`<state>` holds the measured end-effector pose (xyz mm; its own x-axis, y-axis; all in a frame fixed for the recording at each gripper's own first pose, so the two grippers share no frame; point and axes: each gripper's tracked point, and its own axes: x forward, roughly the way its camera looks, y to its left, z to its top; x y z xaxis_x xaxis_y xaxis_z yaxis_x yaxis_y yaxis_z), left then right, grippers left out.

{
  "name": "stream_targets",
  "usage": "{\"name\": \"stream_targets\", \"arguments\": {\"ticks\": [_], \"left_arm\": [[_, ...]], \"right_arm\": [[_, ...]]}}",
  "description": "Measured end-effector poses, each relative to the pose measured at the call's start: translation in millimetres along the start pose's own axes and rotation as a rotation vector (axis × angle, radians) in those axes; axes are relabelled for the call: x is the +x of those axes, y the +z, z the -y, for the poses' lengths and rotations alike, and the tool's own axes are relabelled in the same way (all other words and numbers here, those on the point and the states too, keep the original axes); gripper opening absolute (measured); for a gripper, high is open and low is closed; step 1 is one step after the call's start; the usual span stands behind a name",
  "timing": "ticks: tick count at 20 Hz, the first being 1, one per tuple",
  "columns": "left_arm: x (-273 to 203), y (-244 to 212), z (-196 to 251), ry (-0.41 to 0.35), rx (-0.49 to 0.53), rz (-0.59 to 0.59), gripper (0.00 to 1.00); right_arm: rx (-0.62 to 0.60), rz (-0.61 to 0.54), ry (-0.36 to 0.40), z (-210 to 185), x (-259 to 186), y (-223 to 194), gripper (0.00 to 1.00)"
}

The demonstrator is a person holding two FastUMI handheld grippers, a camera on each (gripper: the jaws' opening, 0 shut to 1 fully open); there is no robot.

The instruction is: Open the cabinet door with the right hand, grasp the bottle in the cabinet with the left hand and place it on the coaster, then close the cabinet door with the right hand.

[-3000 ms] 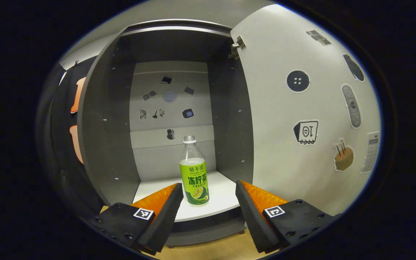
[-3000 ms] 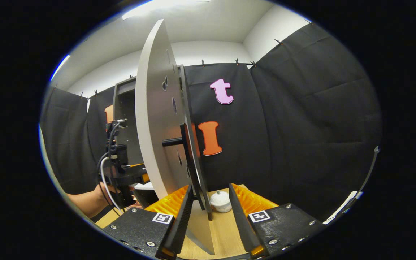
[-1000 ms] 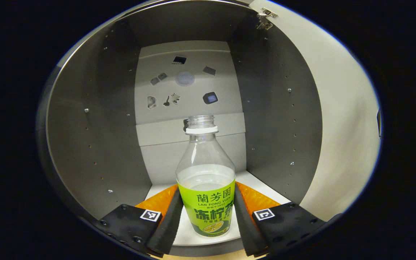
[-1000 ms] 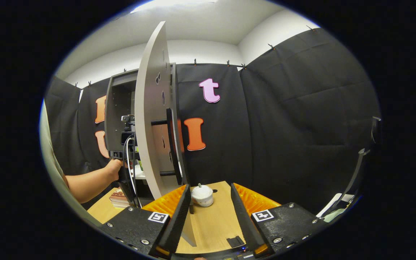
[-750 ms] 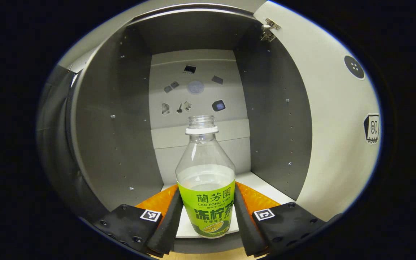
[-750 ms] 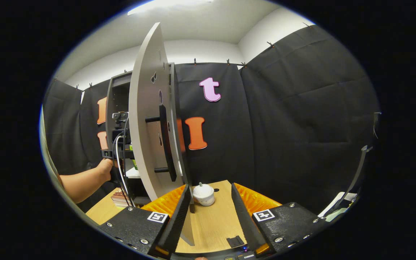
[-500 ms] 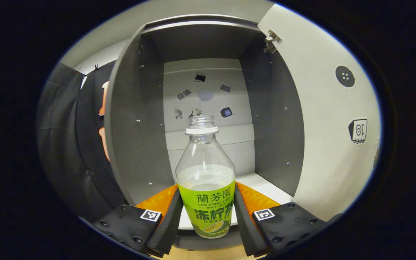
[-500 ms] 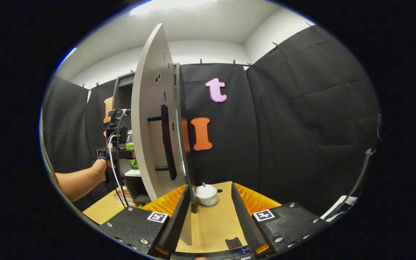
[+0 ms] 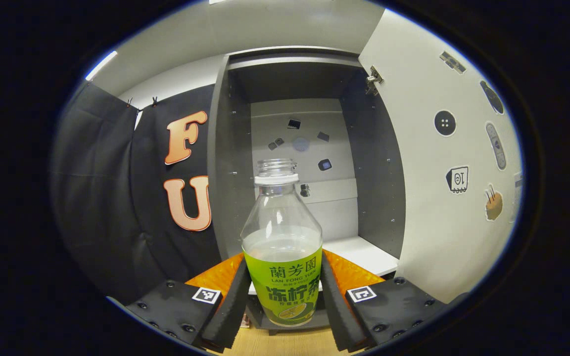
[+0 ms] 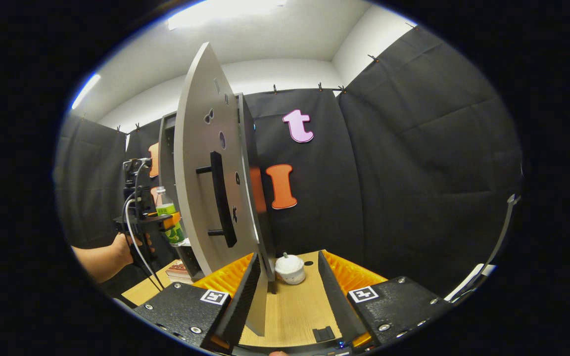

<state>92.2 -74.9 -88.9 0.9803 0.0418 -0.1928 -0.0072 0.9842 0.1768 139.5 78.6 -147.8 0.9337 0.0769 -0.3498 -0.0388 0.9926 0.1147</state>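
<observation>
A clear bottle (image 9: 282, 277) with a green label and no cap stands upright between the fingers of my left gripper (image 9: 284, 291), which is shut on its labelled body. It hangs in front of the grey cabinet (image 9: 225, 163), clear of the white shelf (image 9: 364, 254). The cabinet door (image 9: 438, 212) stands wide open to the right. In the right gripper view the same bottle (image 10: 168, 217) and the left gripper (image 10: 154, 221) show beyond the door (image 10: 196, 188), held by a hand (image 10: 119, 249). My right gripper (image 10: 285, 291) is open, with the door's lower edge just by its left finger and the black handle (image 10: 218, 205) above and apart.
A small white lidded pot (image 10: 290, 269) sits on the wooden table (image 10: 297, 306) ahead of the right gripper. A stack of books (image 10: 180, 269) lies under the cabinet. Stickers dot the inside of the door and the cabinet's back wall.
The left gripper closed on the bottle and has drawn it back out of the cabinet. The right gripper has backed a little away from the door, which stays open.
</observation>
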Motion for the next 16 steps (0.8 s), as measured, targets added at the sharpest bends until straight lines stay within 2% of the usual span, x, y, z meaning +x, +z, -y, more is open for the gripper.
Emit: {"name": "stream_targets", "arguments": {"ticks": [1, 2, 3, 4, 5, 12, 14, 15, 16], "left_arm": [[-7, -2, -4, 0.011, 0.001, -0.004, 0.77], [-13, -4, -8, 0.020, 0.002, -0.008, 0.77], [-18, -5, -12, 0.027, 0.001, -0.009, 0.77], [-24, -5, -15, 0.030, 0.000, -0.009, 0.77], [-29, -6, -17, 0.034, 0.000, -0.009, 0.77], [-60, -19, -46, 0.040, 0.004, -0.004, 0.77], [-67, -25, -56, 0.039, 0.000, -0.008, 0.80], [-69, -29, -63, 0.040, 0.004, -0.011, 0.77], [-74, -32, -71, 0.046, 0.009, -0.015, 0.78]], "right_arm": [[-0.001, 0.007, 0.000, 2, 0, 2, 0.74], [-0.006, 0.016, -0.003, 3, 1, 4, 0.80], [-0.015, 0.023, -0.005, 5, 1, 6, 0.75], [-0.031, 0.029, -0.012, 5, -2, 7, 0.81], [-0.048, 0.036, -0.014, 4, -3, 9, 0.76], [-0.099, 0.110, -0.030, -23, -1, 25, 0.76], [-0.110, 0.108, -0.035, -33, 1, 21, 0.76], [-0.115, 0.105, -0.036, -37, 2, 21, 0.76], [-0.118, 0.110, -0.041, -41, 1, 24, 0.76]]}}
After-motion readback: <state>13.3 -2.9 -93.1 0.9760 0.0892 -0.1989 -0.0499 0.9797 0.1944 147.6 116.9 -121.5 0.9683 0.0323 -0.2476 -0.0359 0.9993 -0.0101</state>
